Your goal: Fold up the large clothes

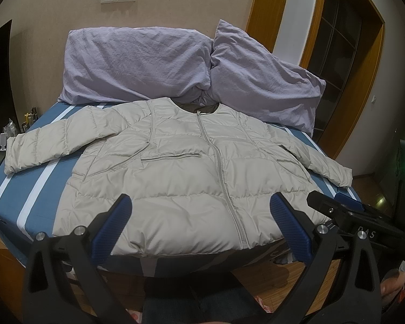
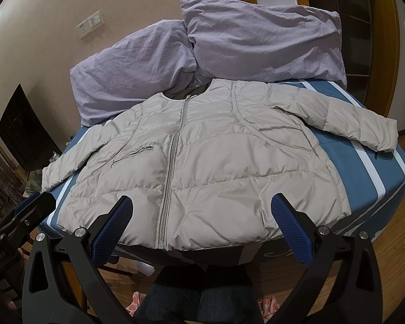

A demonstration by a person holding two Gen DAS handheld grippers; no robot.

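Down jacket (image 1: pixel 181 172) lies flat, zipped, front up on the striped bed (image 1: pixel 32 189), sleeves spread to both sides, ready for a first fold. Left claw (image 1: pixel 201 216) hangs spread wide and empty just short of the hem; right claw (image 2: pixel 202 216) likewise. Collar points away, toward two lilac pillows (image 1: pixel 137 64). Hem edge probably overhangs the mattress; view unclear.

Jacket (image 1: pixel 181 167) spread flat on bed (image 1: pixel 35 189), covering most of it. Bare strips remain beside both sleeves. Pillows (image 1: pixel 137 64) block the far edge behind the collar. Near hem unobstructed; both grippers wide apart before it.
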